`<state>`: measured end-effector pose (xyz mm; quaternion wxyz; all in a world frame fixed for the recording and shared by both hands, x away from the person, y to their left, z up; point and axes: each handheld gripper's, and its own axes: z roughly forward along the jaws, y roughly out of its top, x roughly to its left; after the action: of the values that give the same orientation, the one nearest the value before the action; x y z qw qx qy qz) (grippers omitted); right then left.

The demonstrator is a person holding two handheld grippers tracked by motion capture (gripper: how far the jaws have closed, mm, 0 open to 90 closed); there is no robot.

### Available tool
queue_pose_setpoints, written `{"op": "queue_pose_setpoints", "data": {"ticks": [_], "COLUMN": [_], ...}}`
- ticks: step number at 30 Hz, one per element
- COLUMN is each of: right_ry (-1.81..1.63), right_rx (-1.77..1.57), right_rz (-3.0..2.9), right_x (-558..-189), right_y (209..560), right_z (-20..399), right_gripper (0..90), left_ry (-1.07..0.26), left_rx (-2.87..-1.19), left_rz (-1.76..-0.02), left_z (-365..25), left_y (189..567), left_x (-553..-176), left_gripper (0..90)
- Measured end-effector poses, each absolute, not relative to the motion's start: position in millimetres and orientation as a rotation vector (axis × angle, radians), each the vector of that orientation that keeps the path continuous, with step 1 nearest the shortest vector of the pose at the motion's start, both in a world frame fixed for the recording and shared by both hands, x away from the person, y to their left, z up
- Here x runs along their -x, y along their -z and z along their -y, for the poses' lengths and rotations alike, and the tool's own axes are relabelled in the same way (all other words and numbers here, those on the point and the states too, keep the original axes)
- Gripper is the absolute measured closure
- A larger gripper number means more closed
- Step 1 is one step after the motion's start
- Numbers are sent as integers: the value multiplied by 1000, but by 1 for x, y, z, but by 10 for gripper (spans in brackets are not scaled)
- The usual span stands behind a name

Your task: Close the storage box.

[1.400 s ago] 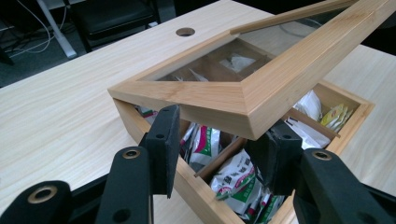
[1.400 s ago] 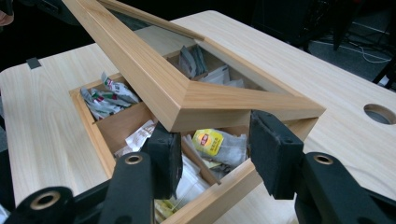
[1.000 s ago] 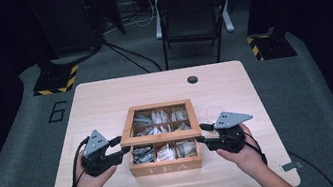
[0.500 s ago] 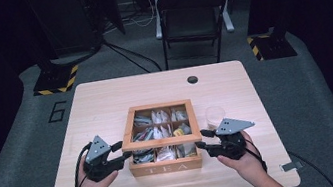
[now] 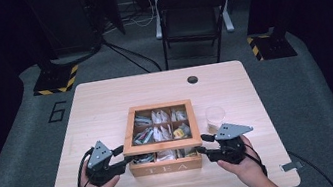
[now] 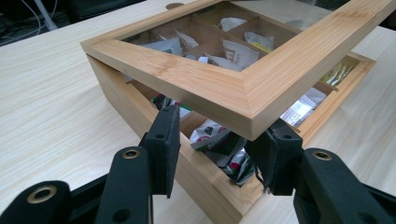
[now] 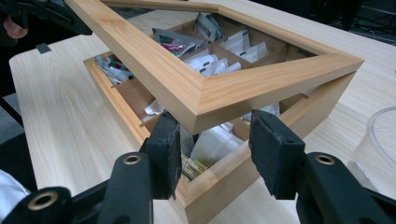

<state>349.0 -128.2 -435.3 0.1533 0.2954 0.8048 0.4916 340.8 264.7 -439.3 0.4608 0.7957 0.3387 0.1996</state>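
A wooden tea box (image 5: 166,167) marked TEA stands near the table's front edge, with several tea bags (image 6: 219,140) in its compartments. Its glass-paned lid (image 5: 162,146) is tilted up at the front, hinged at the back. My left gripper (image 5: 125,159) is at the lid's front left corner. In the left gripper view its jaws (image 6: 219,149) stand apart just under the lid (image 6: 187,79). My right gripper (image 5: 202,148) mirrors it at the front right corner, where its pads (image 7: 215,149) sit spread beneath the lid (image 7: 187,84).
A clear plastic cup (image 5: 215,116) stands just right of the box, close to my right gripper, and shows at the edge of the right gripper view (image 7: 378,140). A dark round hole (image 5: 192,79) marks the table's far side. A folding chair (image 5: 191,13) stands beyond the table.
The lid's front edge has come up off the box, uncovering the front row of compartments. Both hands have drawn slightly toward the near edge.
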Motion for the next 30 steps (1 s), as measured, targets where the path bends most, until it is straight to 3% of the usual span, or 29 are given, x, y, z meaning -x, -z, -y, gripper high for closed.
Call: {"op": "queue_pose_setpoints", "data": {"ticks": [30], "right_ry": [-1334], "right_rx": [-891], "right_rz": [-2363], "right_x": [-340], "right_y": [454], "right_z": [123], "right_gripper": [533], "left_ry": [-461], "left_rx": [-1983], "left_rz": [-859], "left_z": [-263], "left_y": [457], "left_x": [-325], "left_gripper": [543]}}
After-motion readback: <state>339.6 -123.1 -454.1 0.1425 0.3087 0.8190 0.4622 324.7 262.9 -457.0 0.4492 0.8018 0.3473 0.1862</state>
